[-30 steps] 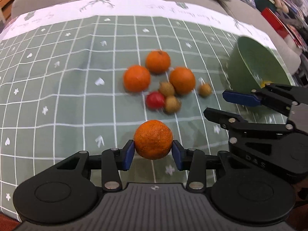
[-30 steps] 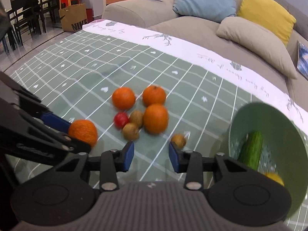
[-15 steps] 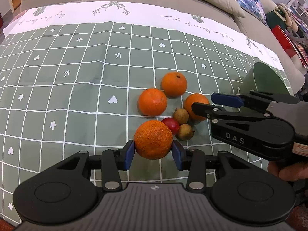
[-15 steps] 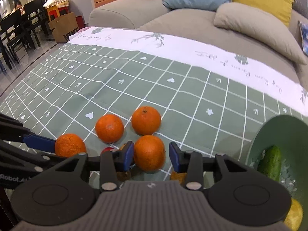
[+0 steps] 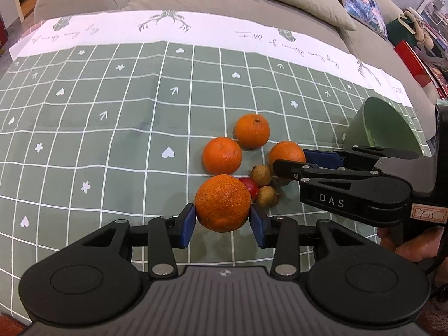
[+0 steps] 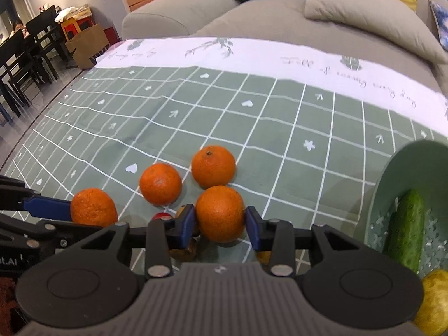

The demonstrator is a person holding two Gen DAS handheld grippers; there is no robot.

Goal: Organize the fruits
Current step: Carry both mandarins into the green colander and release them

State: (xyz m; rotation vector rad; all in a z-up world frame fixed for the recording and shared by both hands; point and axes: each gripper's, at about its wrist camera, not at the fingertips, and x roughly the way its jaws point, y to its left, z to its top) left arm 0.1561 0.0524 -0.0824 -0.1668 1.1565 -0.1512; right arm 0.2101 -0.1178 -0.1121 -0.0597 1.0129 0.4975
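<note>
A: While your left gripper (image 5: pixel 223 222) pinches a bumpy orange (image 5: pixel 223 203) above the checked cloth (image 5: pixel 112 140), what about your right?

B: Your right gripper (image 6: pixel 220 226) is closing; its pads touch a smooth orange (image 6: pixel 220 213) sitting between them on the cloth.

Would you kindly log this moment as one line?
left tool: shut on orange | right tool: closing around second orange | bowl: cucumber inside
</note>
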